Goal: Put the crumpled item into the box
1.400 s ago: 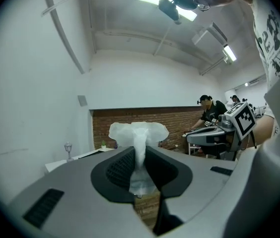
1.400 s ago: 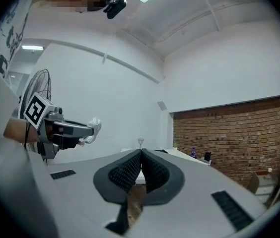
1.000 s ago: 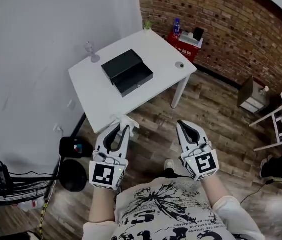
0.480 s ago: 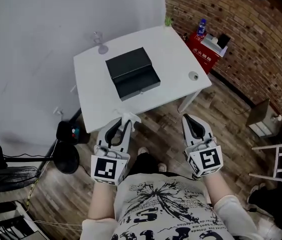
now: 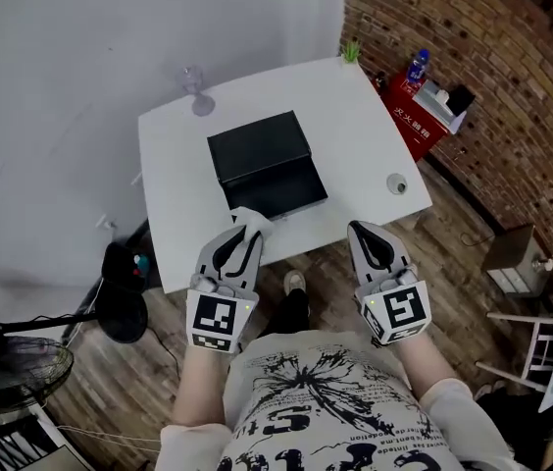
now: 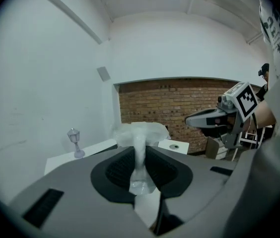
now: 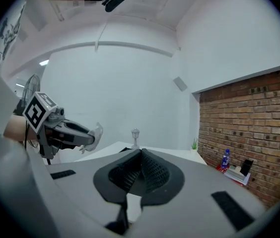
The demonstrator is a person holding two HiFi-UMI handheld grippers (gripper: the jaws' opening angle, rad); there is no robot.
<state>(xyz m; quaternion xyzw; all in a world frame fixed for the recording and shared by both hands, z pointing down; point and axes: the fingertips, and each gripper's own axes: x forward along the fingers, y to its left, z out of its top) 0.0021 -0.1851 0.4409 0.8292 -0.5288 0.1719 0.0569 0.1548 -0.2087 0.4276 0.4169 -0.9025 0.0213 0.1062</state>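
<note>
A crumpled white item (image 5: 251,218) sticks out of my left gripper (image 5: 245,230), which is shut on it at the table's near edge. In the left gripper view the item (image 6: 141,132) puffs out above the pinching jaws of the left gripper (image 6: 139,151). The black box (image 5: 267,165) lies open in the middle of the white table (image 5: 169,175), just beyond the left gripper. My right gripper (image 5: 359,232) is shut and holds nothing, level with the left one and to its right. In the right gripper view the right gripper (image 7: 141,152) has its jaws together, and the left gripper (image 7: 68,133) shows beside it.
A small glass goblet (image 5: 194,78) stands at the table's far left, a small round object (image 5: 396,183) near its right edge, a plant (image 5: 352,52) at the far corner. A red crate (image 5: 424,116) and brick wall lie to the right, a fan (image 5: 2,361) and black stand (image 5: 120,283) to the left.
The table and box have come closer and now lie right in front of both grippers. The left gripper still holds the crumpled item; the right stays shut.
</note>
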